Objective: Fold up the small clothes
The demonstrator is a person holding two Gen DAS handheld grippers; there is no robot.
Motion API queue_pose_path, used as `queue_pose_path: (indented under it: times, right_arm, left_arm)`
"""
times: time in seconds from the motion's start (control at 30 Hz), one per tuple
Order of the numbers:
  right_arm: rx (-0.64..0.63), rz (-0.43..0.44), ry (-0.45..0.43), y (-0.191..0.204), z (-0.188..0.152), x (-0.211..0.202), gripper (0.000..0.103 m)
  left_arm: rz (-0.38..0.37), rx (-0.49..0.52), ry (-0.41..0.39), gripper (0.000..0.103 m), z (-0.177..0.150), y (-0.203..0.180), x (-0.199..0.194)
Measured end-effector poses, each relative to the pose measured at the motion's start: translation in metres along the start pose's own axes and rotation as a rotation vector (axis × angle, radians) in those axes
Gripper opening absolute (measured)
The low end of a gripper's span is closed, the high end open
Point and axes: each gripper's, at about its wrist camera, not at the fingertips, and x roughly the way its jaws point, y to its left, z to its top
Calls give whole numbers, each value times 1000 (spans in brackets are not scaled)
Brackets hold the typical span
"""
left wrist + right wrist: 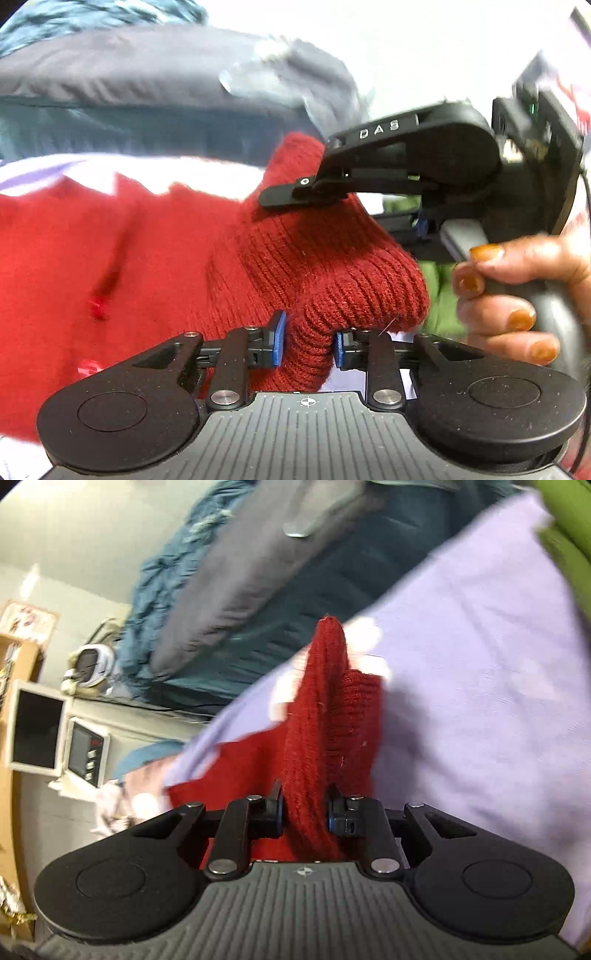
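- Left wrist view: the left claw (308, 341) pinches a ribbed fold of the red knitted woollen garment (155, 258) between its blue pads (279, 338). The garment spreads to the left over a pale lilac cloth (48, 173). At the right, the right claw (295, 195) bites the same ribbed edge farther off, its grey handle held by the person's hand (517, 299) with orange-painted nails. A dark grey padded cushion (147, 81) lies at the far side.
- Right wrist view: the right claw (303, 812) is pressed onto a raised ridge of the red garment (325, 709), which rises over the lilac cloth (480, 701). A white-framed dark screen (35, 731) stands at the far left.
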Motion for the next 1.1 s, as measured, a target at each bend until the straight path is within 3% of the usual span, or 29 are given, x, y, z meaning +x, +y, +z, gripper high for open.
queue_pose_path:
  times: [0.2, 0.37, 0.47, 0.57, 0.63, 0.67, 0.73, 0.83, 0.9, 0.97, 1.1]
  right_arm:
    - [-103, 167, 45, 115, -8, 44, 24]
    - [-247, 128, 139, 188, -51, 119, 24]
    - [-303, 61, 191, 211, -87, 161, 24]
    - [-349, -22, 218, 223, -114, 190, 25]
    - [-367, -58, 243, 224, -125, 207, 34]
    - [-355, -60, 254, 222, -128, 213, 43]
    - [-341, -58, 274, 218, -134, 220, 54]
    - [-353, -56, 247, 214, -135, 210, 57]
    - [-340, -11, 206, 207, -138, 187, 72]
    - [-360, 2, 157, 202, -135, 167, 80]
    - [-424, -61, 118, 179, -125, 135, 82]
  left_arm:
    - [53, -152, -226, 87, 20, 69, -103]
    - [171, -257, -276, 87, 5, 135, -148]
    - [190, -366, -270, 86, -15, 169, -155]
    - [204, -441, -246, 86, -34, 194, -154]
    - [208, -498, -233, 86, -46, 211, -153]
    - [211, -525, -227, 85, -50, 219, -151]
    - [224, -586, -212, 92, -61, 244, -146]
    - [173, -667, -220, 101, -81, 273, -137]
    - [154, -688, -217, 103, -87, 283, -135]
    - [133, -678, -219, 103, -86, 288, -134]
    - [94, -684, -197, 103, -83, 297, -132]
